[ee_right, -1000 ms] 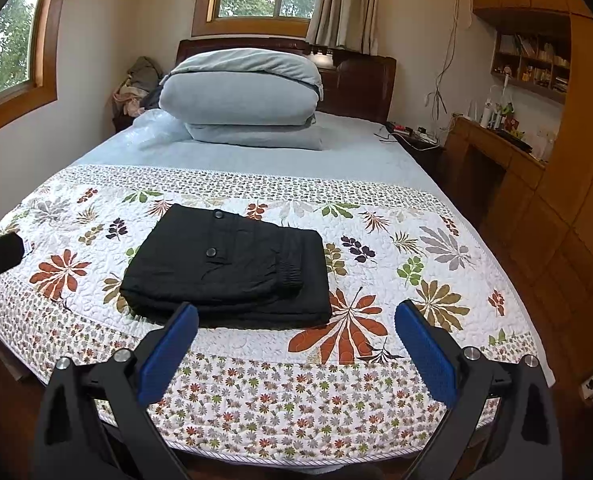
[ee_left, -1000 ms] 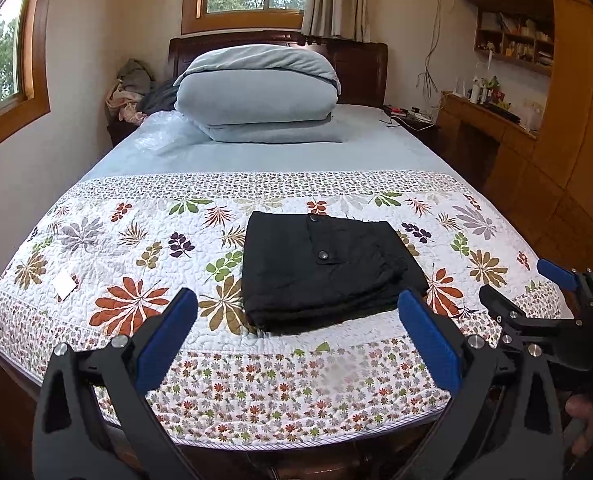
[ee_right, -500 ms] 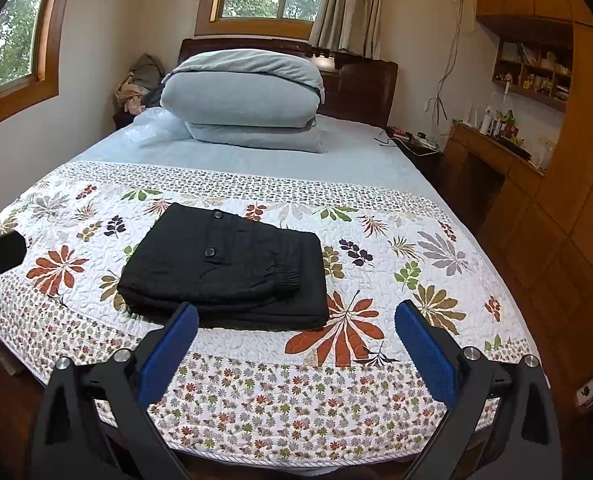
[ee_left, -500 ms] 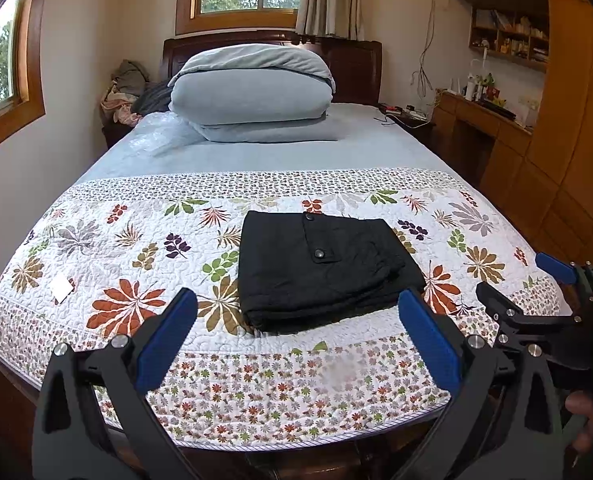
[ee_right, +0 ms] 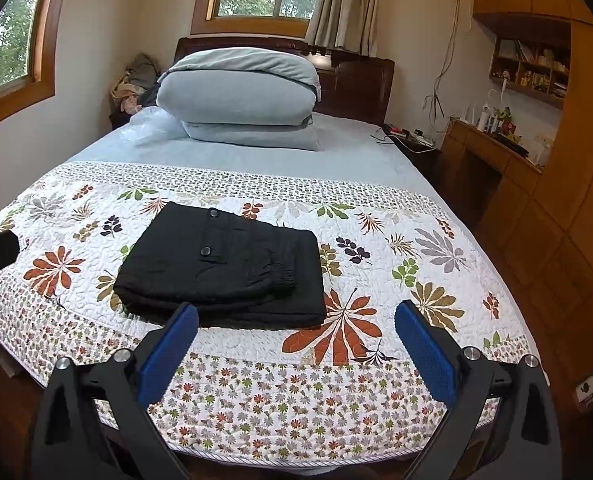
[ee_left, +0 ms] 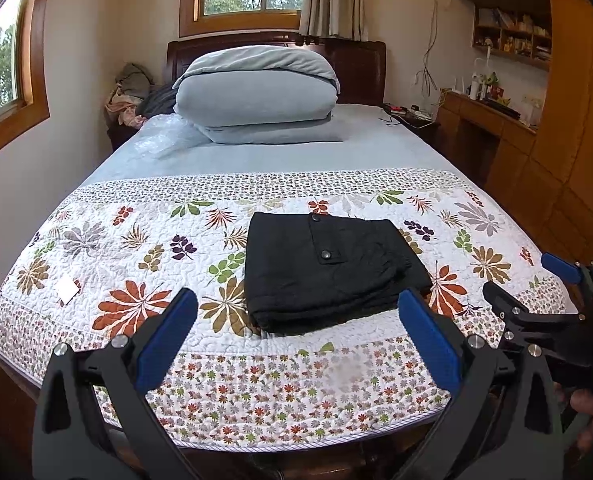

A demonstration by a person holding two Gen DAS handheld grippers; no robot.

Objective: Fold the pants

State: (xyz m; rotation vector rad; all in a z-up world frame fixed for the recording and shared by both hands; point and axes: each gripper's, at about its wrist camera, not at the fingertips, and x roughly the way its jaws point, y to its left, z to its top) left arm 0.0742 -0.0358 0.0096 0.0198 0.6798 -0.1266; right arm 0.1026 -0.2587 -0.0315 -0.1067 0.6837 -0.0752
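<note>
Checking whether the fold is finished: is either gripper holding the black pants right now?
No. In the right wrist view the right gripper is open with nothing between its fingers, and the folded pants lie free on the quilt.

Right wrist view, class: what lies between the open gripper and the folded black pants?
Only bare floral quilt separates right gripper from pants.

Both wrist cams at bed [ee_left: 256, 432] foot, facing headboard [ee_right: 356, 76], shared pants [ee_left: 328, 272].

A folded grey duvet [ee_left: 256, 92] lies by the dark headboard [ee_right: 356, 76], beyond the floral quilt [ee_left: 108, 264].
</note>
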